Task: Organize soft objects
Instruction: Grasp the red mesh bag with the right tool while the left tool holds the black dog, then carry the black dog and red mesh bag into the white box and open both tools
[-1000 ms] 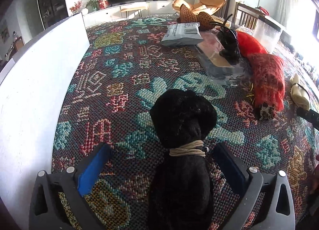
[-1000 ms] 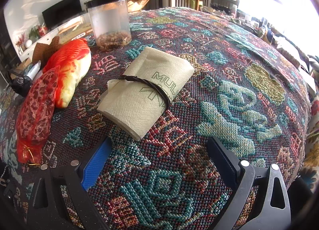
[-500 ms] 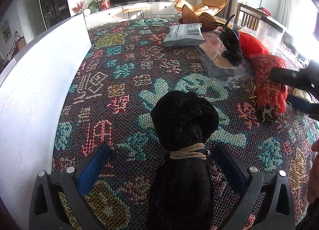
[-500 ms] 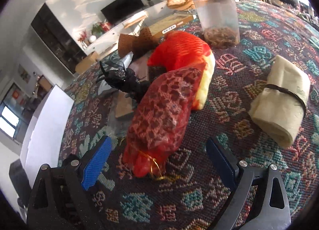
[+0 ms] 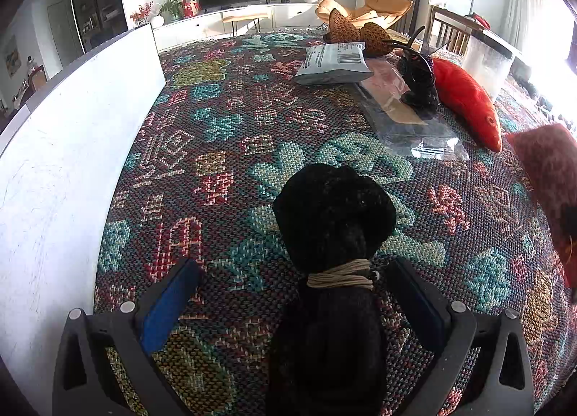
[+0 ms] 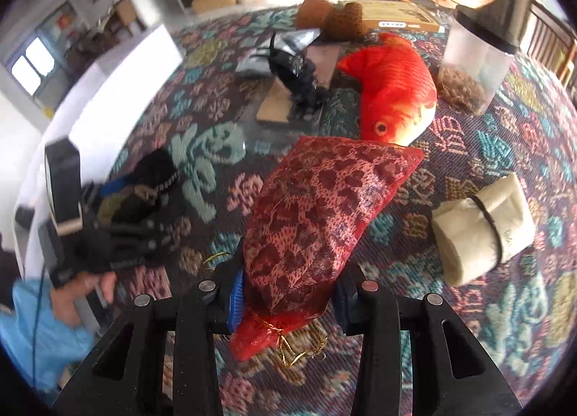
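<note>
Right gripper (image 6: 288, 289): fingers clenched on the lower end of a red mesh pouch (image 6: 317, 214), which is held between the 2 pads, its gold drawstring (image 6: 295, 344) trailing below the jaws. Pouch is seen above the patterned tablecloth (image 6: 505, 307); contact with the cloth cannot be told. An orange plush fish (image 6: 393, 87) lies just beyond the pouch's far end, a beige cloth roll (image 6: 479, 228) bound with a dark band lies to its right, apart from it. A clear jar (image 6: 476, 66) with a black lid stands beside the fish.

Left gripper (image 5: 295, 293): fingers released, spread wide on either side of a black plush toy (image 5: 331, 235) tied with tan cord. The toy is noted lying on the cloth between the fingers, nearer the right one; contact there cannot be told. A white board (image 5: 72, 134) stands along the left edge.
</note>
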Available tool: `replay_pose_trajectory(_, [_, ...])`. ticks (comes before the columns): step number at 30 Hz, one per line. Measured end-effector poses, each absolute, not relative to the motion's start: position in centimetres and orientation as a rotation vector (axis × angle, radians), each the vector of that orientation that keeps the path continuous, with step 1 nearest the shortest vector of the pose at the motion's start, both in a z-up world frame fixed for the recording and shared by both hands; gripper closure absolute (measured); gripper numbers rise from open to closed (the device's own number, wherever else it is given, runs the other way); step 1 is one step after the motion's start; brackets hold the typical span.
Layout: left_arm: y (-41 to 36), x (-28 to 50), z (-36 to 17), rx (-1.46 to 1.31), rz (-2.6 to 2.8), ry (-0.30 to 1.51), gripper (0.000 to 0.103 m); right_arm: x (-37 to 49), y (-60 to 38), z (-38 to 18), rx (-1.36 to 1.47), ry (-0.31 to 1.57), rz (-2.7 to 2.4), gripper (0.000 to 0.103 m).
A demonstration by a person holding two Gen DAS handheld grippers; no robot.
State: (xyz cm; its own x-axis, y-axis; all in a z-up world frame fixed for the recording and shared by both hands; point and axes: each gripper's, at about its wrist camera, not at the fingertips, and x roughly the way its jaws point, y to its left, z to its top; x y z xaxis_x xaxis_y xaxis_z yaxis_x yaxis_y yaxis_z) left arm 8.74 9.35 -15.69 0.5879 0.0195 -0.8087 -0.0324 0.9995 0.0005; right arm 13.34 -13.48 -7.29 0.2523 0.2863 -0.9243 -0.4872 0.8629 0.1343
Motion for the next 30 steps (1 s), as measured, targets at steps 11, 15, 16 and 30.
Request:
replay_pose_trajectory(11, [9.2, 8.8, -15.5, -0.005, 0.019, 0.987, 0.000, 12.4, -18.3, -7.8, -0.001, 1.169, 0.295, 0.025])
replay_pose_trajectory(15, [9.5, 8.5, -15.0, -0.020, 0.007, 1.080, 0.000, 11.9, -16.6, -8.5, -0.103, 1.174, 0.274, 0.024])
replay_pose_trajectory(16, [9.7, 8.3, -15.0, -0.040, 0.007, 1.082, 0.001, 11.8, -16.4, -9.1, -0.134, 1.184, 0.262, 0.026])
replay_pose_trajectory(30, [17.0, 0.8, -5.0, -0.389, -0.150, 0.884, 0.075, 6.3, -7.5, 3.3, -0.056, 0.939, 0.567, 0.079])
